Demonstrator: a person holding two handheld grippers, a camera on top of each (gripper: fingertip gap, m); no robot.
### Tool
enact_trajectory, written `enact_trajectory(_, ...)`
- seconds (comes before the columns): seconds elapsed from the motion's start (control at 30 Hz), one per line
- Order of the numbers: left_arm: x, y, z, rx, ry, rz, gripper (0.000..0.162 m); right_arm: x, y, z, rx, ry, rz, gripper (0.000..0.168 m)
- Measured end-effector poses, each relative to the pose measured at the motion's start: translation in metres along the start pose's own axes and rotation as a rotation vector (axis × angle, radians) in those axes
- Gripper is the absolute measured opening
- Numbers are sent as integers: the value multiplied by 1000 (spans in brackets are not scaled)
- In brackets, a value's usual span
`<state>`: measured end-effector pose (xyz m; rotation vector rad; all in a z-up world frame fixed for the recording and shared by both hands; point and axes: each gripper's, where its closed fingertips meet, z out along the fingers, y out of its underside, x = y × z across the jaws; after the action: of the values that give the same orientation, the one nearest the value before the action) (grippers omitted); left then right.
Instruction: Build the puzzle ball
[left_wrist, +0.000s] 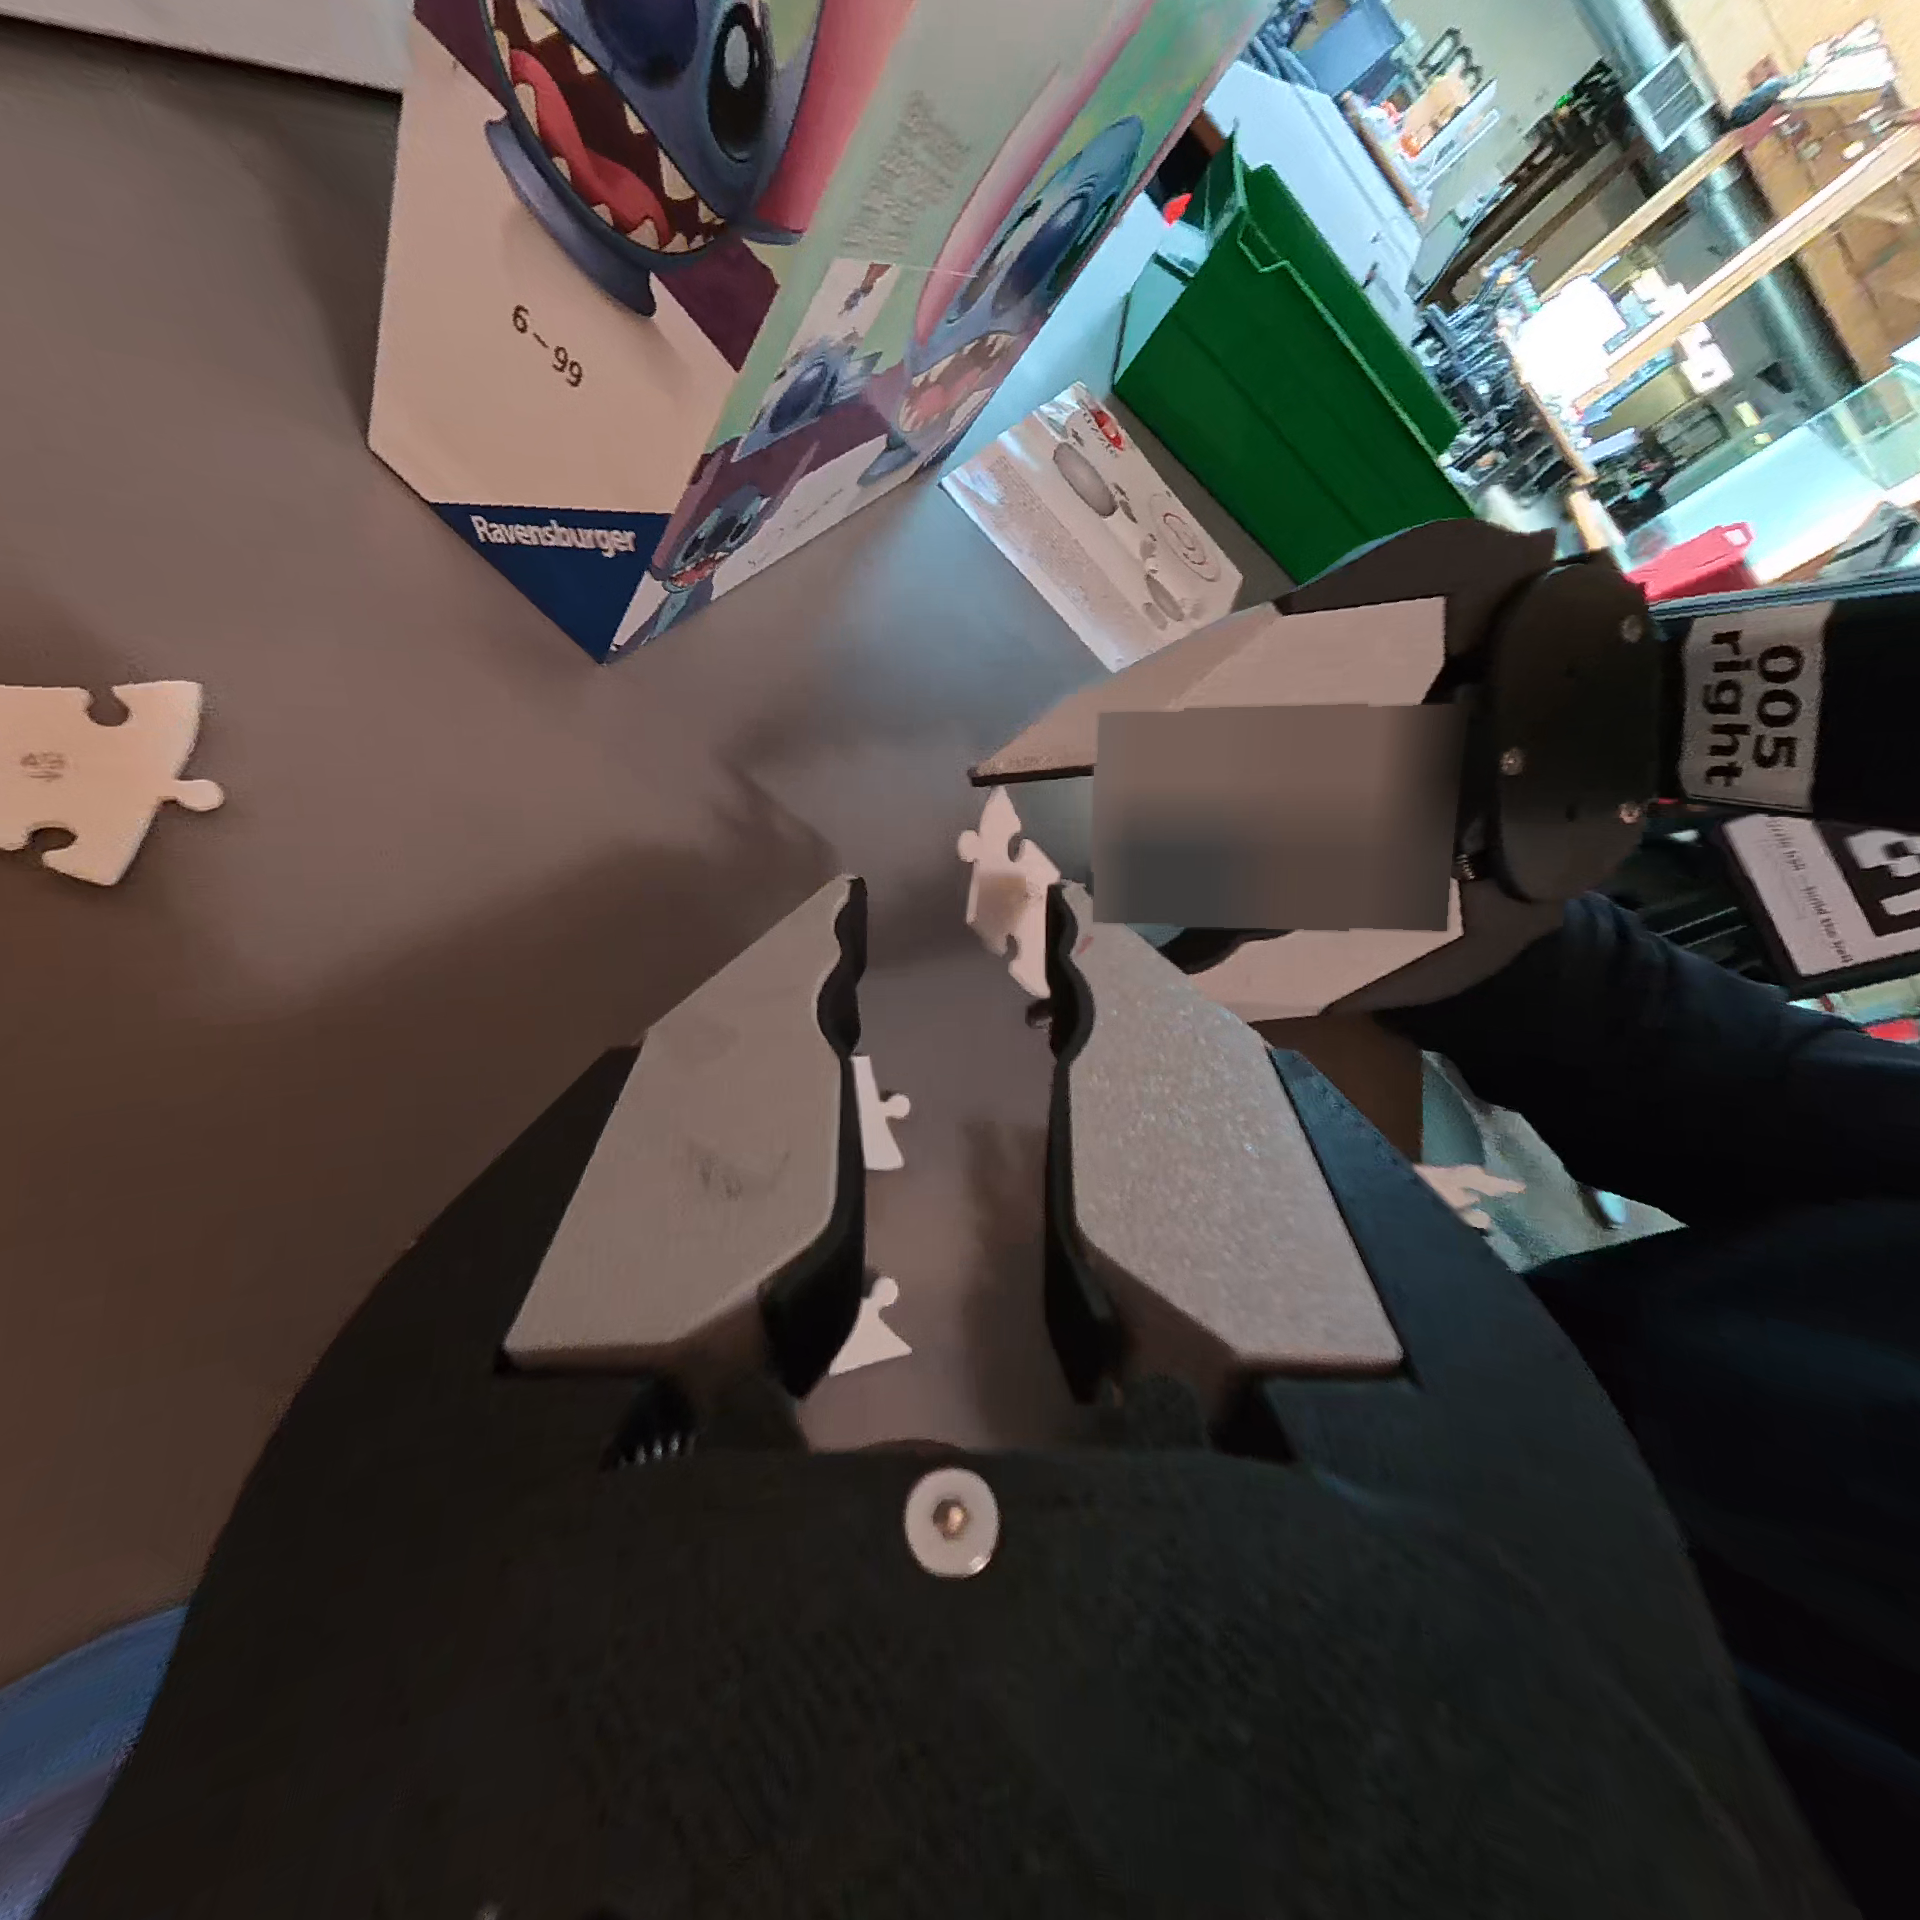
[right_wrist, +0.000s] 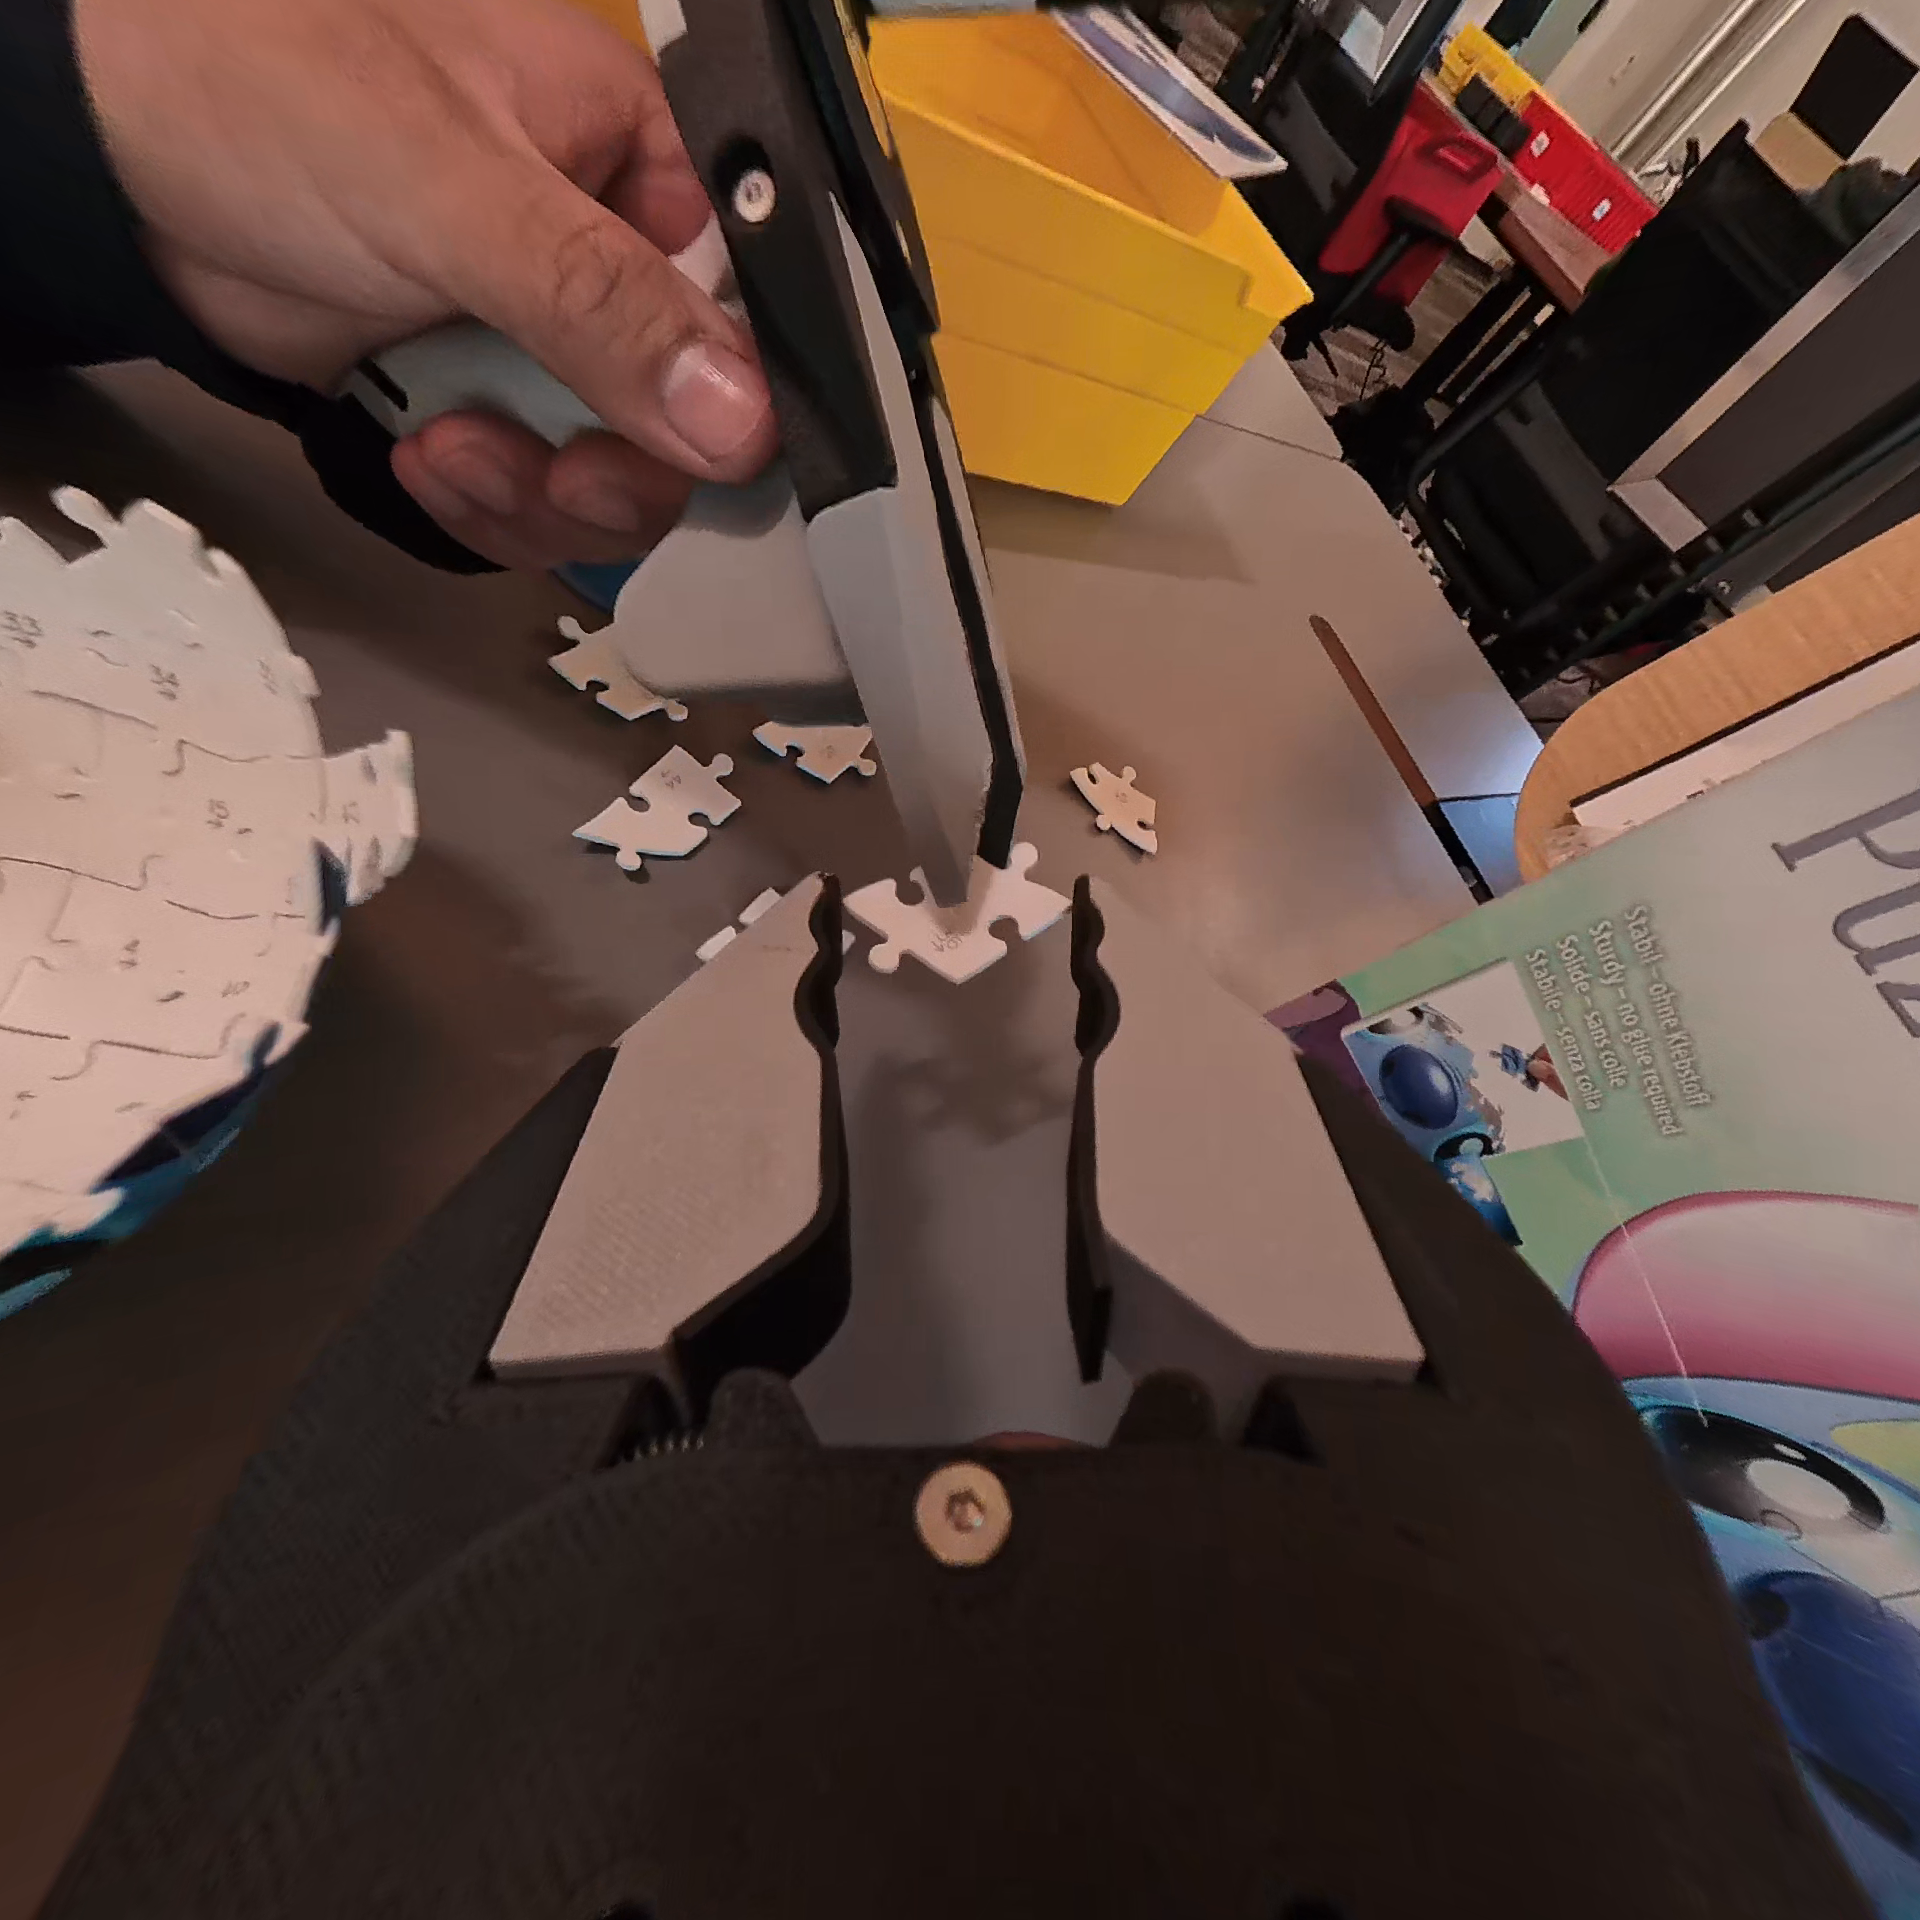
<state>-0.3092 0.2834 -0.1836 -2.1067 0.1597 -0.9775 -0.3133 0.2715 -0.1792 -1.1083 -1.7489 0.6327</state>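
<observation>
Two tools meet over one white piece (right_wrist: 966, 951), mid desk (right_wrist: 1195, 935). Your left tool (left_wrist: 956, 899), narrowly parted, seems to pin it from above. Right tool (right_wrist: 954, 896), wide, straddles it ready to grip. Half-built ball (right_wrist: 135, 831) sits far left.

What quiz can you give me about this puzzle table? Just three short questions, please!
1. True or false: the right gripper has its jaws shut.
2. What does the left gripper point down at? A: a white puzzle piece. B: a spoon. C: a purple cup.
3. On which side of the right gripper does the half-built ball sit?

Key: 1 false, the jaws stand apart. 2 A. 3 the left side.
</observation>
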Motion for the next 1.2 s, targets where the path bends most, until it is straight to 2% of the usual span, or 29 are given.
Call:
enact_trajectory(0.07,6,1,1,-1,50,-27,28,-2,-5,-2,20,-1,-11,41)
enact_trajectory(0.13,16,1,1,-2,115,-27,2,-4,-6,-1,17,4,-24,42)
enact_trajectory(0.17,15,2,1,-7,103,-24,1,-4,-6,-1,18,6,-29,41)
enact_trajectory(0.33,16,4,0,-40,70,31,2,-7,-7,-3,47,-51,26,42)
enact_trajectory(0.37,18,5,-1,-48,82,47,0,-6,-8,-5,59,-80,58,37)
enact_trajectory(0.67,29,6,-5,-74,67,214,0,6,-14,-24,205,-334,474,25)
enact_trajectory(0.93,36,10,-2,-84,85,247,0,-4,-19,-23,229,-439,546,1)
enact_trajectory(1.2,33,7,-5,-78,45,261,4,-1,-19,-25,216,-423,551,0)
